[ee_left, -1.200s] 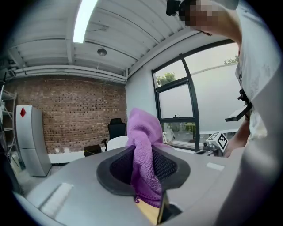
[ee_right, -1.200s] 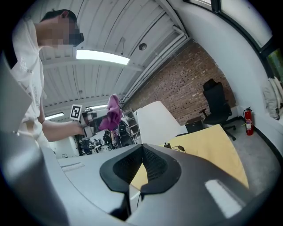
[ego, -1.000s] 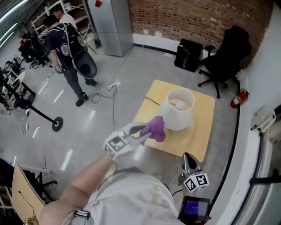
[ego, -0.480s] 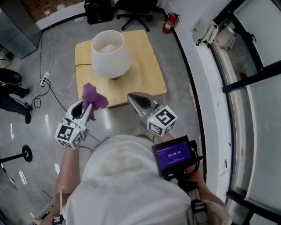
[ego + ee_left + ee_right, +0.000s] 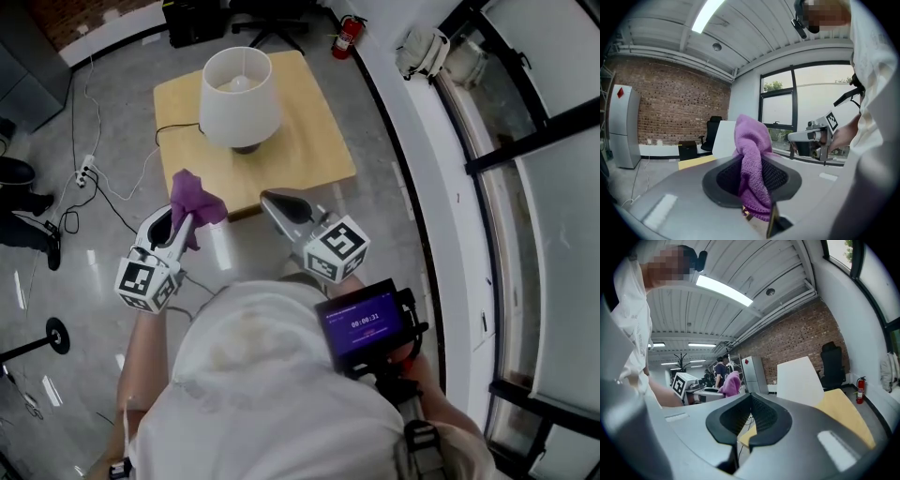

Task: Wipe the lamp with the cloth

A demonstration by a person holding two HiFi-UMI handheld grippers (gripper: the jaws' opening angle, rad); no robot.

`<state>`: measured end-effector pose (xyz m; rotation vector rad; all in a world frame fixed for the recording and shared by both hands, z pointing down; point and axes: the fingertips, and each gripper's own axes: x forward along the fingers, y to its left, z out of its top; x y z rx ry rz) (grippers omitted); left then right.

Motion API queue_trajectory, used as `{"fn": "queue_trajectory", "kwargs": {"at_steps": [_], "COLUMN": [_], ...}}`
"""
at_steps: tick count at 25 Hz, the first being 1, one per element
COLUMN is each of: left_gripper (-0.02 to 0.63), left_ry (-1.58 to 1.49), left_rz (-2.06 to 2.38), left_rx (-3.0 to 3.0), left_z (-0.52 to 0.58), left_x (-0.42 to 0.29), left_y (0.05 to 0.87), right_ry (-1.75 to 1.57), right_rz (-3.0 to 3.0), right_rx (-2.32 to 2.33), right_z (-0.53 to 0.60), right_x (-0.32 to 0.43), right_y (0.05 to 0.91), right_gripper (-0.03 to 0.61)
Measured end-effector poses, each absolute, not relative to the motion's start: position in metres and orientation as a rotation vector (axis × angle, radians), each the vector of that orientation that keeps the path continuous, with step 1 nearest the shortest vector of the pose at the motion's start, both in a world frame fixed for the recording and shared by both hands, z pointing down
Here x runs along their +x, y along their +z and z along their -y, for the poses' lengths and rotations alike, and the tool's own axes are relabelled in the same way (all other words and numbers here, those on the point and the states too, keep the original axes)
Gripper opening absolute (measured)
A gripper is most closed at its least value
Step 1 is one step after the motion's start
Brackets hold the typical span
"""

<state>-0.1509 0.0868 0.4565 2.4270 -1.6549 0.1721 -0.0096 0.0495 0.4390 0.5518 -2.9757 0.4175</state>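
Note:
The lamp (image 5: 241, 97) with its white shade stands on a small yellow table (image 5: 309, 155). My left gripper (image 5: 181, 223) hangs just short of the table's near left corner, shut on a purple cloth (image 5: 192, 200) that bunches up above the jaws. In the left gripper view the cloth (image 5: 751, 154) fills the gap between the pads, with the lamp shade (image 5: 723, 138) behind it. My right gripper (image 5: 274, 202) is beside it at the table's near edge, shut with nothing in it. The right gripper view shows the shade (image 5: 801, 379) ahead and the cloth (image 5: 731, 383) off to the left.
A black office chair (image 5: 272, 11) and a fire extinguisher (image 5: 345, 36) stand beyond the table. A power strip (image 5: 85, 172) with cables lies on the floor to the left. A window wall (image 5: 525, 169) runs along the right. A small screen (image 5: 362, 322) sits on the person's chest.
The head view has swung round to look at the table from another side. Both grippers now sit side by side at the table's near edge. The cloth stays clamped in the left one.

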Motion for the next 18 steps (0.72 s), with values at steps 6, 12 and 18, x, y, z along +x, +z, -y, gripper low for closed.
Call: {"fn": "queue_trajectory", "kwargs": {"at_steps": [6,12,18], "left_gripper": [0.100,0.100,0.100], "left_ry": [0.162,0.160,0.158], "left_rz": [1.620,1.611,1.621], "left_rx": [2.452,2.441,2.440], "left_z": [-0.098,-0.086,-0.093], "left_x": [-0.152,-0.154,-0.160], "left_y": [0.468,0.448,0.449], "right_ry": [0.405,0.421,0.406], "right_rz": [2.962,2.950,2.957], "right_rx": [0.588,0.615,0.618], "right_z": [-0.070,-0.062,-0.068], "right_x": [-0.016,-0.018,-0.024], "right_y": [0.448,0.428,0.426], "right_gripper": [0.014,0.014,0.014]}}
